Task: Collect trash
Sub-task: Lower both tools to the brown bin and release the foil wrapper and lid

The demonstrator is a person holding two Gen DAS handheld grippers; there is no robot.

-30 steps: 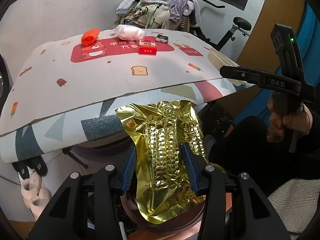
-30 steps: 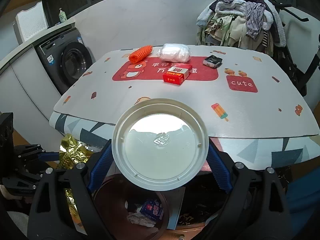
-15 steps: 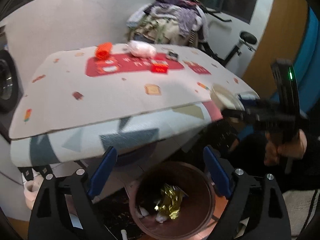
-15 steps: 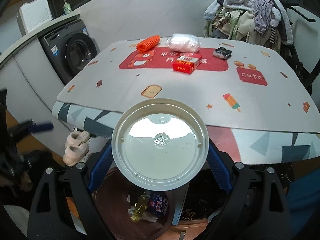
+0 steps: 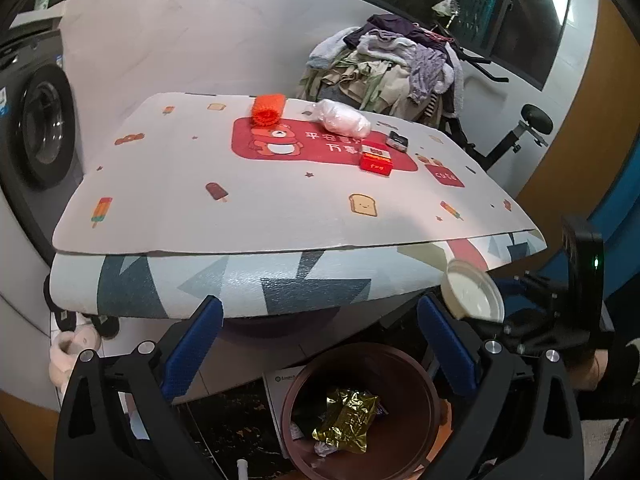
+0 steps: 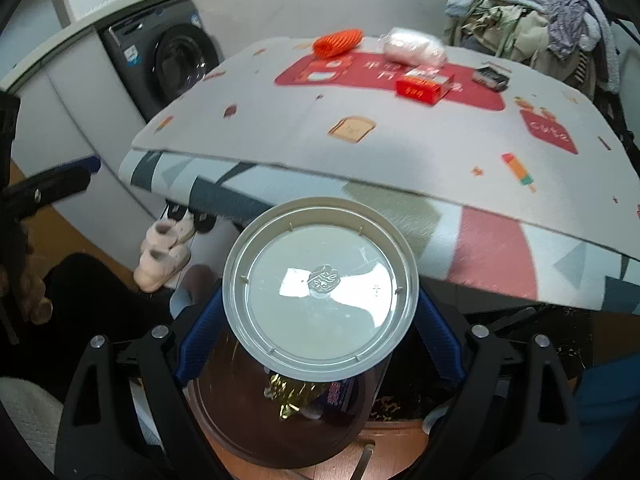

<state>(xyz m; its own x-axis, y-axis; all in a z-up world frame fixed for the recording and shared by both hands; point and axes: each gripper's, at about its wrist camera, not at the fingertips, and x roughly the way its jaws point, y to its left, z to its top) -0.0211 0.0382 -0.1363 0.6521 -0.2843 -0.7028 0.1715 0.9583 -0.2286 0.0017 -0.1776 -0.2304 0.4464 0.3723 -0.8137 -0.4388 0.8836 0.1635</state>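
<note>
Behind the cartoon-printed mat-covered counter [image 5: 280, 200] stands a heap of crumpled clothes [image 5: 384, 68], and a dark front-loading washing machine [image 6: 176, 60] is at its left. On the counter lie a white plastic-wrapped bundle [image 5: 342, 118], an orange ribbed foam net [image 5: 266, 110] and a red rectangular carton [image 5: 376, 159], while the round brown plastic bin [image 5: 420, 380] below its edge holds a crumpled gold foil wrapper [image 5: 348, 420]. Above the bin, the left claw [image 5: 320, 340] is opening with nothing between its blue pads, and the right claw [image 6: 318, 340] pinches a round cream plastic bowl [image 6: 320, 288], which hides part of the bin.
</note>
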